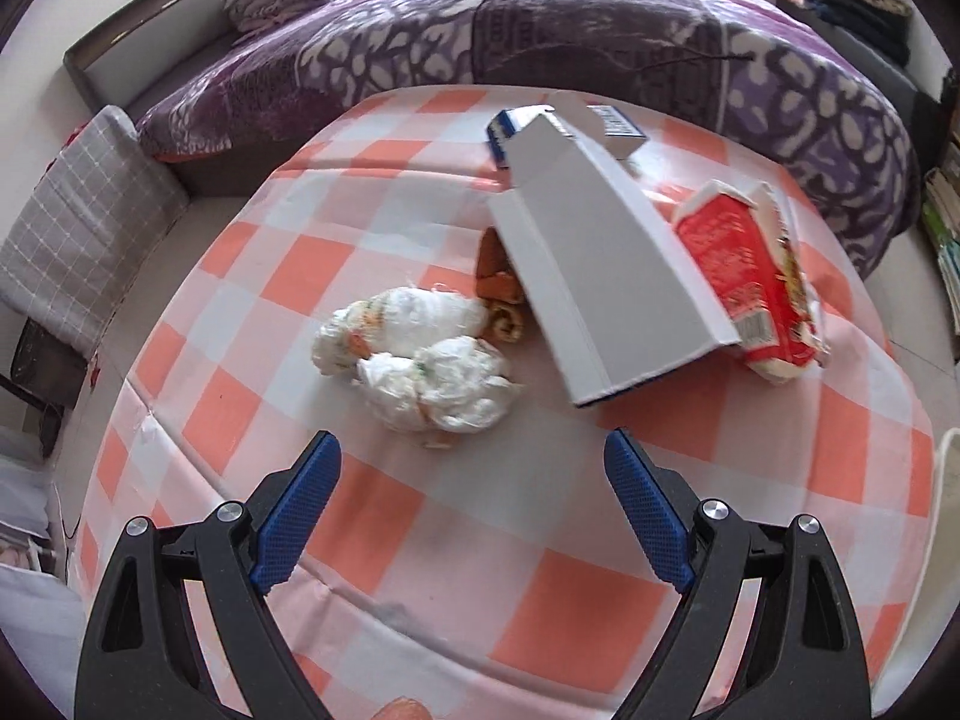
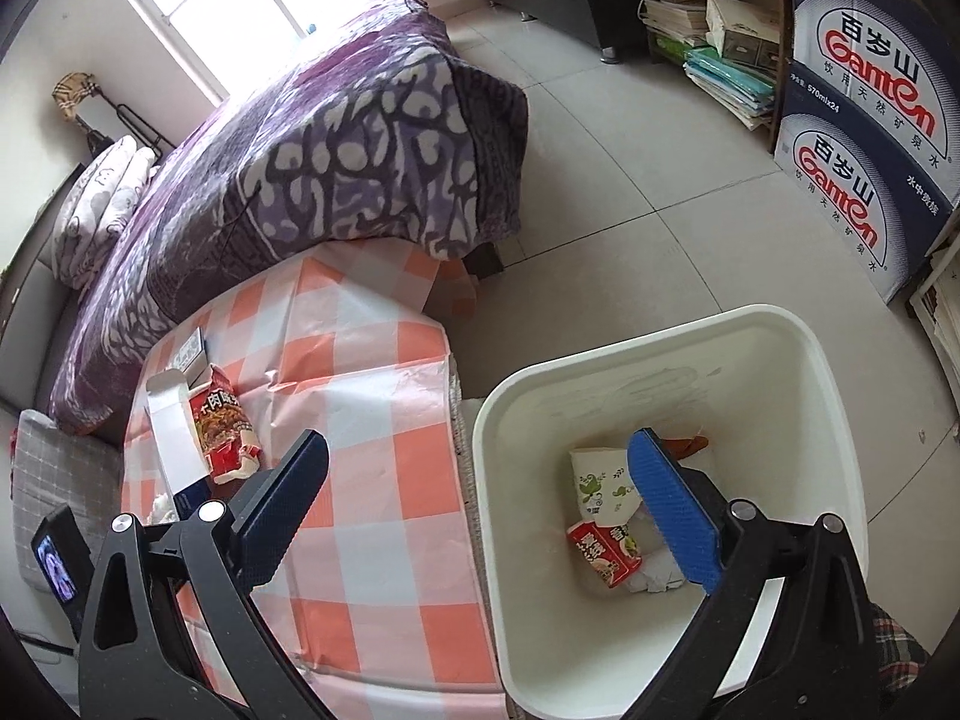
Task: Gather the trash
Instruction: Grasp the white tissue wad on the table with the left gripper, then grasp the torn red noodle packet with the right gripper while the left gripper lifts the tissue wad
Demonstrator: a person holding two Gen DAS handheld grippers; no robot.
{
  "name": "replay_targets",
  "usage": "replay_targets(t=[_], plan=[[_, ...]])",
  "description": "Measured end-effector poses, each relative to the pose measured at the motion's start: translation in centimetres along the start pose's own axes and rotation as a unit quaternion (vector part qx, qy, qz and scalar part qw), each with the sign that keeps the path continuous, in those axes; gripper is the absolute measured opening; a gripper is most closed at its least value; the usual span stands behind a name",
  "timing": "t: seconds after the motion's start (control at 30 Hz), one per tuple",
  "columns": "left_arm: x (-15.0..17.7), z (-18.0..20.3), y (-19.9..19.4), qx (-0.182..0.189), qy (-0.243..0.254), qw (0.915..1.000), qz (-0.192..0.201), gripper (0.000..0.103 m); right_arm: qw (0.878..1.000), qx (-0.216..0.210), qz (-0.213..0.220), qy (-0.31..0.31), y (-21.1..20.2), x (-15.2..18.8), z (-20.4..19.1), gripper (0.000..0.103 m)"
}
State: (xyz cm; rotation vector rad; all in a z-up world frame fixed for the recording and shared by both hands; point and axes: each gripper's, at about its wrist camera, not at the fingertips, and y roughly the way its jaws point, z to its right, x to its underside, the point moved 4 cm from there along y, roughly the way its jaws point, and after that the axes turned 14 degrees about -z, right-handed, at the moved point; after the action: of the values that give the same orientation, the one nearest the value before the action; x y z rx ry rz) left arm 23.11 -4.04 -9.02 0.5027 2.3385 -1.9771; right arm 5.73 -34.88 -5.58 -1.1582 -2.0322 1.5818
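In the left wrist view, crumpled white plastic bags lie on the checked tablecloth, just beyond my open, empty left gripper. Behind them are an opened white carton, a red snack bag, an orange-brown scrap and a blue-white box. In the right wrist view, my right gripper is open and empty, over the near rim of the white trash bin. The bin holds a paper cup, a red wrapper and other scraps.
A bed with a purple blanket borders the table's far side. Stacked water cartons and a bookshelf stand on the tiled floor at right. A grey cushion lies to the table's left.
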Motion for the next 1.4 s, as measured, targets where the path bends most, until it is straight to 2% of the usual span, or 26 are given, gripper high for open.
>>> replay_targets(t=[0.13,0.33,0.37,0.43,0.47,0.6,0.77,0.97,1.1,1.23,1.4], plan=[[-1.3,-2.0,1.0,0.017,-0.022,0.9996,-0.008,0.087,1.000,0.003,-0.005,-0.013,0.9,0.1,-1.4,0.096],[-2.6,-2.8,2.4,0.039,-0.045,0.9982,-0.010,0.085,1.000,0.004,-0.014,-0.025,2.3,0.4,-3.3,0.096],[-2.6,-2.9,2.6,0.047,-0.049,0.9976,-0.011,0.082,1.000,0.004,-0.016,-0.027,2.5,0.4,-3.6,0.096],[-2.7,-3.0,3.1,0.068,-0.054,0.9960,-0.021,0.060,0.999,0.004,-0.019,-0.032,2.8,0.6,-4.1,0.096],[-2.7,-3.1,3.4,0.081,-0.056,0.9948,-0.027,0.054,0.999,0.003,-0.020,-0.035,3.0,0.7,-4.4,0.096],[-2.3,-4.1,3.2,0.093,-0.065,0.9932,-0.028,0.050,0.999,-0.001,-0.027,-0.046,3.7,1.0,-5.6,0.096],[-1.3,-6.1,1.4,0.104,-0.083,0.9909,-0.020,0.048,0.997,-0.007,-0.039,-0.063,5.0,1.8,-7.5,0.096],[-0.2,-8.8,-2.8,0.141,-0.109,0.9839,0.012,0.048,0.991,0.000,-0.047,-0.128,7.3,2.4,-11.2,0.096],[0.2,-9.9,-5.7,0.154,-0.121,0.9799,0.039,0.049,0.988,-0.021,-0.052,-0.142,8.5,1.4,-14.6,0.096],[0.4,-10.9,-7.1,0.171,-0.131,0.9753,0.048,0.049,0.988,-0.035,-0.052,-0.144,9.9,-0.5,-18.0,0.096],[0.4,-11.6,-7.4,0.167,-0.134,0.9756,0.050,0.049,0.983,-0.005,-0.059,-0.172,12.1,-1.3,-21.0,0.096]])
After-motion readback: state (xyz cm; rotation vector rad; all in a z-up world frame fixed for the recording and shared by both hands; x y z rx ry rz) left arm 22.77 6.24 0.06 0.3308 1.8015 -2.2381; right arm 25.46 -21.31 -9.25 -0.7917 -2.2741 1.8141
